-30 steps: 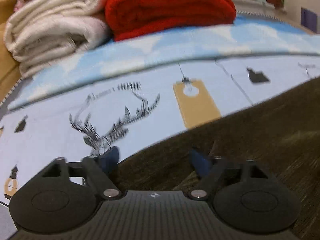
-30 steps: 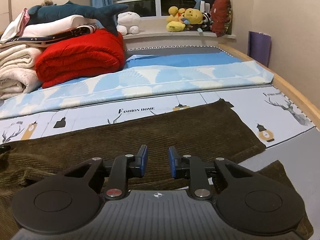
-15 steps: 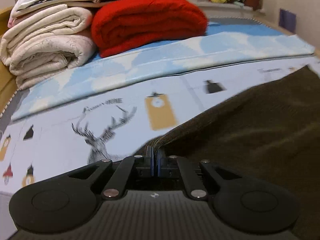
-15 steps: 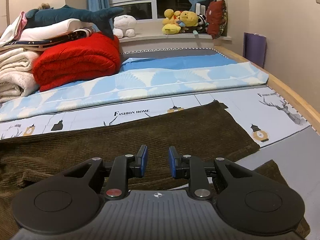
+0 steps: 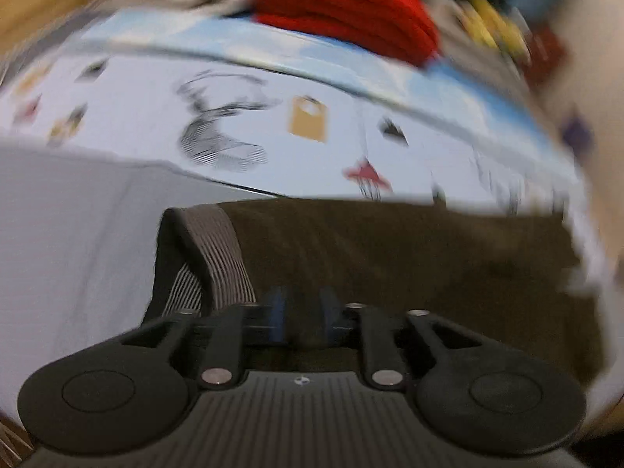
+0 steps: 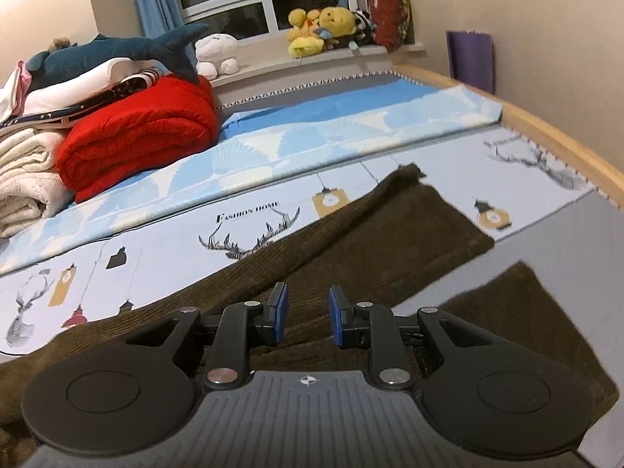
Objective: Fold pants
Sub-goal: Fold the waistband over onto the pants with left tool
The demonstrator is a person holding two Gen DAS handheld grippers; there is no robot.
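Beneath both parted, empty claws, left claw (image 5: 300,318) and right claw (image 6: 305,318), lie brown pants (image 6: 374,241).

Ribbed brown corduroy pants (image 6: 374,234) on smooth printed cotton sheet (image 6: 163,241).

both wrist views low, close over pants (image 6: 362,234) | share bedsheet (image 5: 148,117)

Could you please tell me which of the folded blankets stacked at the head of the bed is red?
The red blanket beside the cream blankets, lying under the shark plush's tail.
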